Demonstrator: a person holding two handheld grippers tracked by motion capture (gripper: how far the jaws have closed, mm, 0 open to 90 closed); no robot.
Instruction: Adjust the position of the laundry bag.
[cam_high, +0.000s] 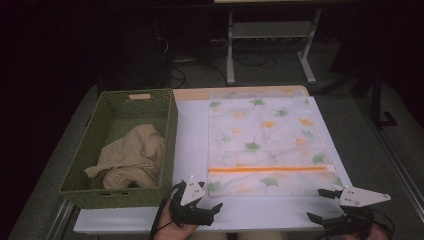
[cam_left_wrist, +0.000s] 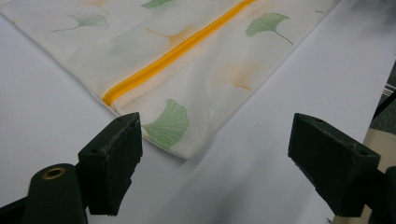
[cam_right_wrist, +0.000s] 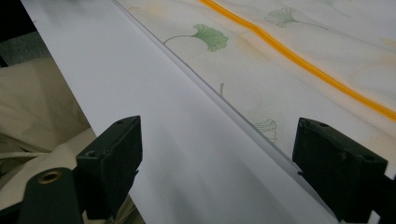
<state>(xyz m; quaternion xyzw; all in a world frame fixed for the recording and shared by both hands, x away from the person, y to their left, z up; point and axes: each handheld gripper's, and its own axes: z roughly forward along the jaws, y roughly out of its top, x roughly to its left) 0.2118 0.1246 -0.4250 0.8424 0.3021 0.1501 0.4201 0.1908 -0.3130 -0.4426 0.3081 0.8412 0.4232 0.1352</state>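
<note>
Dim rm, grey floor (cam_high: 370, 145), cables (cam_high: 250, 60).

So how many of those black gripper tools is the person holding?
2. The left gripper sits at the table's near edge by the green basket; the right gripper is by the zip bag's near right corner. Both are open.

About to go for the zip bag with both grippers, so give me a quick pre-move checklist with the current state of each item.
1. Left gripper open and holding nothing: ok; its fingers stand wide apart.
2. Right gripper open and holding nothing: ok in the right gripper view.
3. Leaf-print bag lying flat on the white table: ok.
4. Orange zipper closed along its length: looks closed, but the slider is too small to tell.
5. Both grippers apart from the bag's near edge: ok, neither touches it.
6. Beige cloth inside the green basket: ok, bunched at the near end.
</note>
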